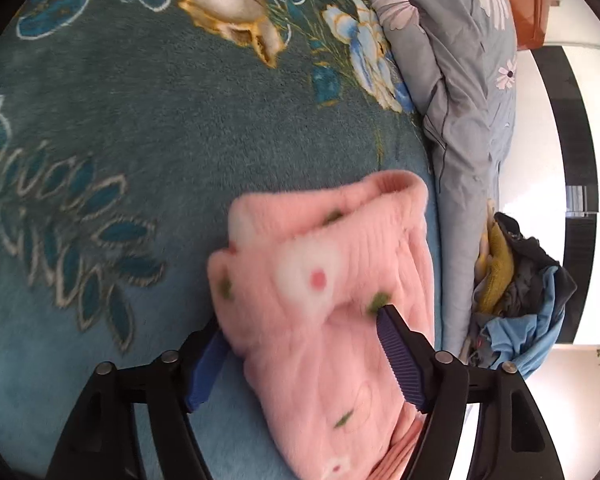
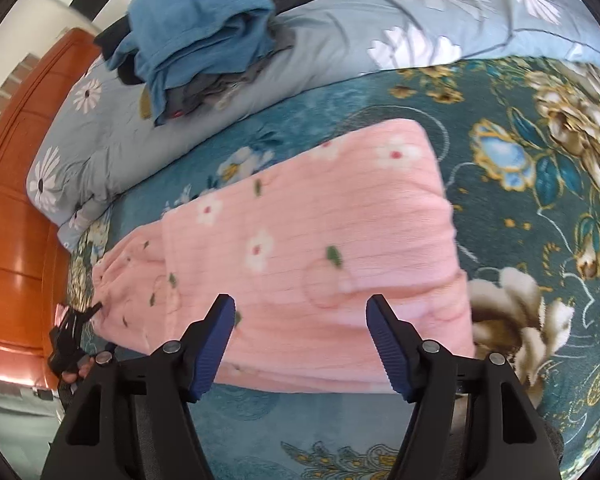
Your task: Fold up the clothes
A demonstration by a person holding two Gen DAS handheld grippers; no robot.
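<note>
Both my claws are spread: left claw point(image 1: 304, 344) straddles the folded pink fleece flower-print garment point(image 1: 332, 308), right claw point(image 2: 300, 324) hangs just over it, gripping nothing

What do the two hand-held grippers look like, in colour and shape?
Both look the same. The left hand-held gripper and the right hand-held gripper each have two black plastic arms with round silver pivot pins, ending in dark blue ribbed pads. No cables or markings are visible.
</note>
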